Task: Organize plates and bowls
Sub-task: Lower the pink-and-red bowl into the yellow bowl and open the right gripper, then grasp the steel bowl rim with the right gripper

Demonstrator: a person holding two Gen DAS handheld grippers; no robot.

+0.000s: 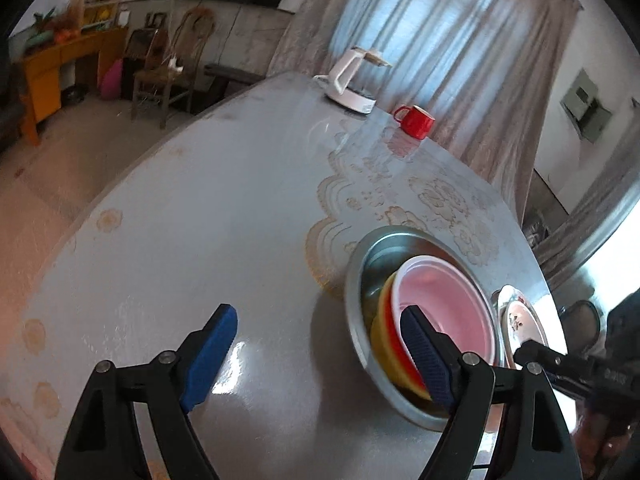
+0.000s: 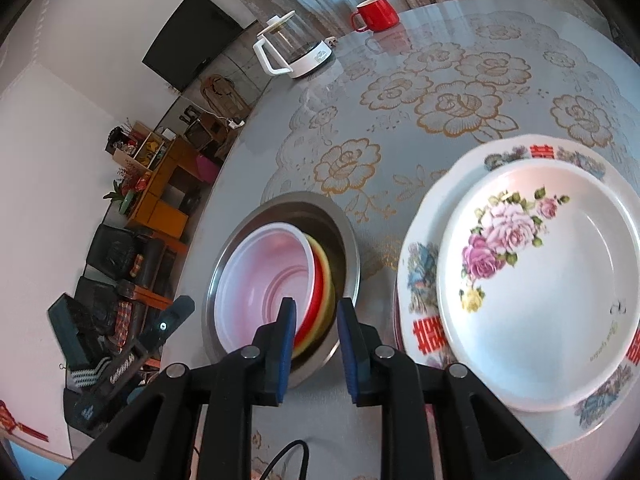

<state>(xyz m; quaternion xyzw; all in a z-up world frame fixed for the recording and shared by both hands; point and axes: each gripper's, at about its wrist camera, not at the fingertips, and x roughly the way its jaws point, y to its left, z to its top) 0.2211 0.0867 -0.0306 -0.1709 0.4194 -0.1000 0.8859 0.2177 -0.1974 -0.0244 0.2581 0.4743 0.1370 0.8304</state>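
The left tongs are spread wide above the counter, with nothing between the blue pads. One pad hangs over bare cloth; the other sits in front of the near rim of the steel basin.

In the basin a pink bowl lies tilted, nested in a red bowl, which nests in a yellow bowl. All three lean against the basin's near side.

The right tongs are parted by a narrow gap and grip nothing. Their left pad overlaps the stacked rims of the pink bowl, red bowl and yellow bowl in the view; contact cannot be told. The right pad is over the basin's rim.

Just beside the basin, to its right in the right wrist view, a floral plate with pink roses rests on a larger plate with red characters and scenery. In the left view only an edge of these plates shows past the basin.

At the far edge of the counter stand a white kettle and a red mug, near each other and well apart from the dishes.
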